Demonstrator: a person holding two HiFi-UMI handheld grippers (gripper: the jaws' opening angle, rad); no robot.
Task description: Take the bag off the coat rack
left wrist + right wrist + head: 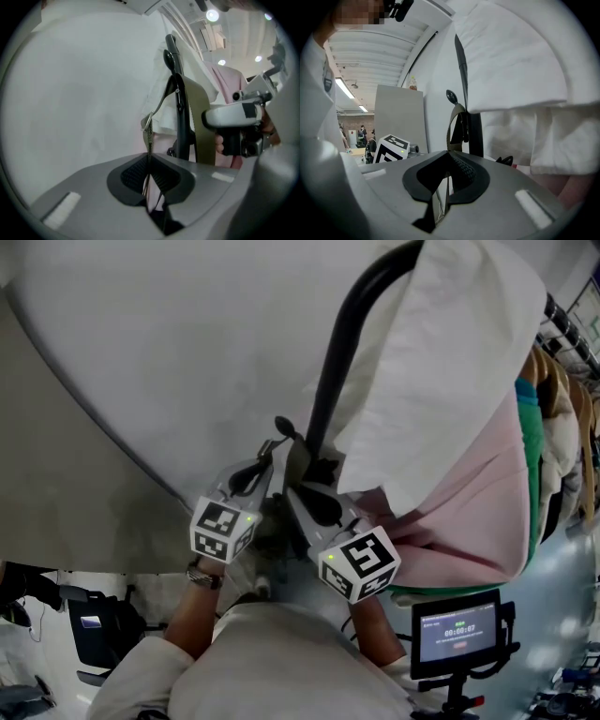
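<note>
The bag's olive strap [200, 123] hangs over a hook [169, 58] of the black coat rack pole [336, 357]. The bag's body is hidden. My left gripper [150, 163] is shut on a thin edge-on part of the strap that runs up to a metal ring [147, 123]. In the head view my left gripper [266, 457] sits just left of the pole. My right gripper [448, 169] is shut on the olive strap [452, 123] where it loops up to the hook [452, 97]. It stands right of the pole [302, 495], close beside the left one.
A white garment [441, 362] and a pink one [473, 512] hang on the rack to the right of the pole. Further right is a rail of hung clothes [561, 427]. A small screen on a stand [457, 634] is below right. A white wall [169, 343] lies behind.
</note>
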